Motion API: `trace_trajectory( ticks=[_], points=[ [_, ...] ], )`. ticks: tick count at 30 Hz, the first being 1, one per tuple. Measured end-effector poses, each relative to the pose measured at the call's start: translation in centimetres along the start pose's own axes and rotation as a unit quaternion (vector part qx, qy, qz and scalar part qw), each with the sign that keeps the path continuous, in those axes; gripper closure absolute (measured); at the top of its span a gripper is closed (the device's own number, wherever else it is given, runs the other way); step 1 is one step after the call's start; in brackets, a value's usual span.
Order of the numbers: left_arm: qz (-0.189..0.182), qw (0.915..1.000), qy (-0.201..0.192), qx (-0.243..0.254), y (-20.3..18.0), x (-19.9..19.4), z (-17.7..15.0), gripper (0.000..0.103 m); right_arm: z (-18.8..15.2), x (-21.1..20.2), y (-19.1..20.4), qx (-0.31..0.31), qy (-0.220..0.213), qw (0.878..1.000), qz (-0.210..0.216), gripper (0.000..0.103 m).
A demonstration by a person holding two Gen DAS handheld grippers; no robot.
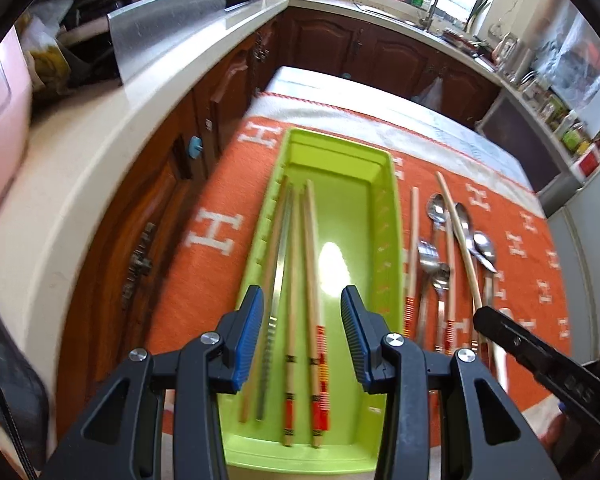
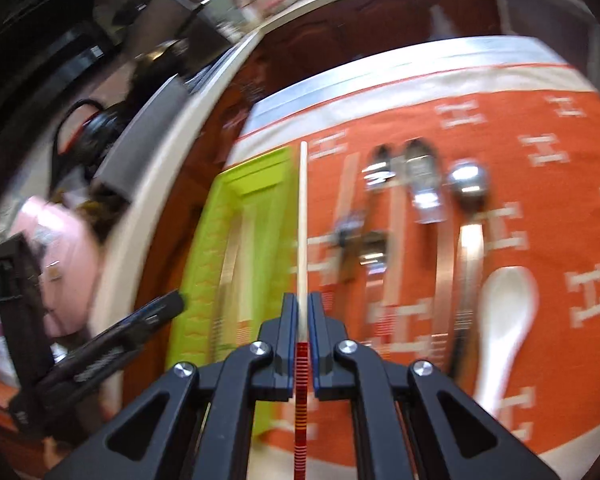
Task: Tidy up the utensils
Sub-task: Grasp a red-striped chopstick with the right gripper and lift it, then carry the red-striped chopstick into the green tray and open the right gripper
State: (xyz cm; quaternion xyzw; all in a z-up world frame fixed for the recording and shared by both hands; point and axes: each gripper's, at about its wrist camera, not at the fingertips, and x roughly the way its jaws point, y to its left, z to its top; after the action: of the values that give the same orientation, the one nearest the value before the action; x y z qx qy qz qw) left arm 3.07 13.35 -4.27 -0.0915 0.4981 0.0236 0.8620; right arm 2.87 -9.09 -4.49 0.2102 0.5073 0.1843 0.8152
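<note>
The right gripper (image 2: 300,320) is clenched on 1 wooden chopstick (image 2: 303,216), pinching it just ahead of its red-striped handle end, with the pale tip pointing far along the right rim of the lime-green utensil tray (image 2: 204,248). The left gripper (image 1: 300,320) hangs released over the near end of that tray, jaws wide apart and grasping nothing. In the tray lie 4 long sticks (image 1: 296,280) side by side: 1 looks metallic, the rest wood with banded handles.

On the orange H-patterned cloth (image 1: 212,236) covering the worktop, right of the tray, remain more chopsticks and several steel spoons (image 1: 440,216); a white ceramic spoon (image 2: 504,312) lies nearest on the right.

The chopstick is probably light, stiff and smooth, so it may pivot in the pads; a hold nearer mid-length would steady it. The steel spoons likely slide on their polished handles, and the ceramic one could chip, so it wants a gentle hold at the handle.
</note>
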Motion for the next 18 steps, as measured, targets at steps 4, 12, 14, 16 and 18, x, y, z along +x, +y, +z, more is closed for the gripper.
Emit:
trace_trajectory(
  ticks=[4,12,14,16,18],
  points=[
    [0.025,0.9996,-0.010,0.008,0.2,-0.6,0.6,0.050,0.6,1.9,2.7,-0.006,0.025,0.999,0.032,0.098],
    [0.030,0.9994,-0.016,-0.001,0.9,-1.2,0.6,0.045,1.6,5.9,2.9,0.025,0.077,0.995,0.052,0.096],
    [0.030,0.9994,-0.015,0.000,0.7,-1.2,0.6,0.045,1.3,5.4,2.5,0.026,0.074,0.995,0.053,0.096],
    [0.031,0.9994,-0.012,0.003,0.4,-1.0,0.6,0.045,1.3,4.8,1.9,0.033,0.074,0.995,0.059,0.096],
    [0.029,0.9995,-0.011,0.006,0.0,-0.8,0.7,0.045,1.4,4.2,1.2,0.038,0.071,0.995,0.061,0.096]
  ],
)
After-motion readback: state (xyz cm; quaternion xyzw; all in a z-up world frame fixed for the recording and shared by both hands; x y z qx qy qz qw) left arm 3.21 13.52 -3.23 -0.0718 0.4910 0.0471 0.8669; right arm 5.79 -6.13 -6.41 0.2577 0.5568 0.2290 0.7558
